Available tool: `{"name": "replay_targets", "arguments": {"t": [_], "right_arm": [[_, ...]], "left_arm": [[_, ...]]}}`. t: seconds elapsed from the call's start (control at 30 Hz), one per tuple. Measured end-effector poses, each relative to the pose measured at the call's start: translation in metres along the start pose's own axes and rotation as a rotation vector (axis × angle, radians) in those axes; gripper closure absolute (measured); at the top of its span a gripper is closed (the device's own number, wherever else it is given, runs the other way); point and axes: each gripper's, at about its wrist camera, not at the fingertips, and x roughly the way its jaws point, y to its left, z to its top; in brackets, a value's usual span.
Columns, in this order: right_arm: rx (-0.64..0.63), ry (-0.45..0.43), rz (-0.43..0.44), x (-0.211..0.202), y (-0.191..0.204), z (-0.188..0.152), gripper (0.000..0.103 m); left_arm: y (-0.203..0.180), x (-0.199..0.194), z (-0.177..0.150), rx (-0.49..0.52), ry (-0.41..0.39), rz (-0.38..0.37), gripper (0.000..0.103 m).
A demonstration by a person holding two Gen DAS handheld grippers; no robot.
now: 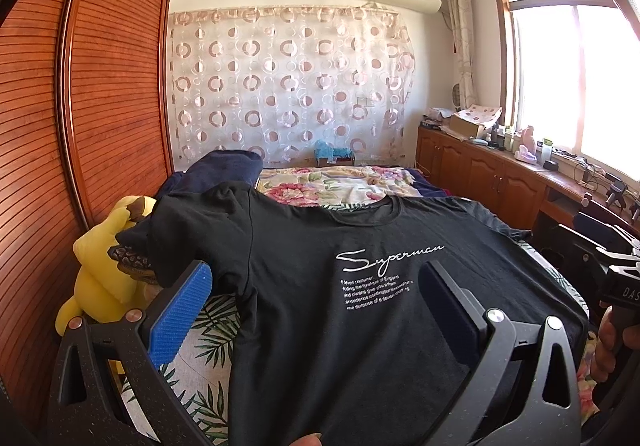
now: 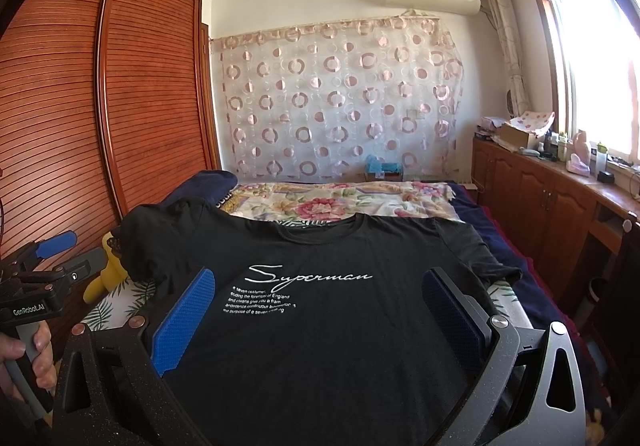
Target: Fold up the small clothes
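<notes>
Left to right: my left gripper [image 1: 316, 310], fingers apart, holds nothing; the black T-shirt [image 2: 320, 286] lies spread face-up on the bed [image 2: 120, 298], unfolded; my right gripper [image 2: 320, 310], also agape. Its left sleeve seems rumpled. Every fold remains.

A black cotton T-shirt with white "Superman" script [image 2: 320, 326] lies flat, front up, on the leaf-print bedsheet [image 2: 120, 298]. The right gripper [image 2: 320, 310] hovers over its chest, blue-padded fingers [image 2: 184, 322] spread wide, apparently clear of the cloth. The left gripper [image 2: 44, 262] shows at the left edge.
</notes>
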Motion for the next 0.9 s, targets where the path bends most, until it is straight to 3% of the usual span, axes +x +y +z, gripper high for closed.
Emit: {"name": "replay_targets", "arguments": {"t": [0.2,0.63,0.9], "right_arm": [[0.001,0.031,0.028,0.010,-0.003,-0.002,0.000],[-0.021,0.144,0.125,0.055,-0.004,-0.007,0.000],[-0.060,0.198,0.174,0.084,-0.016,0.005,0.000]], "left_arm": [[0.013,0.011,-0.009,-0.015,0.036,0.020,0.000],[0.083,0.041,-0.024,-0.062,0.116,0.090,0.000],[0.122,0.072,-0.010,-0.094,0.132,0.053,0.000]]}}
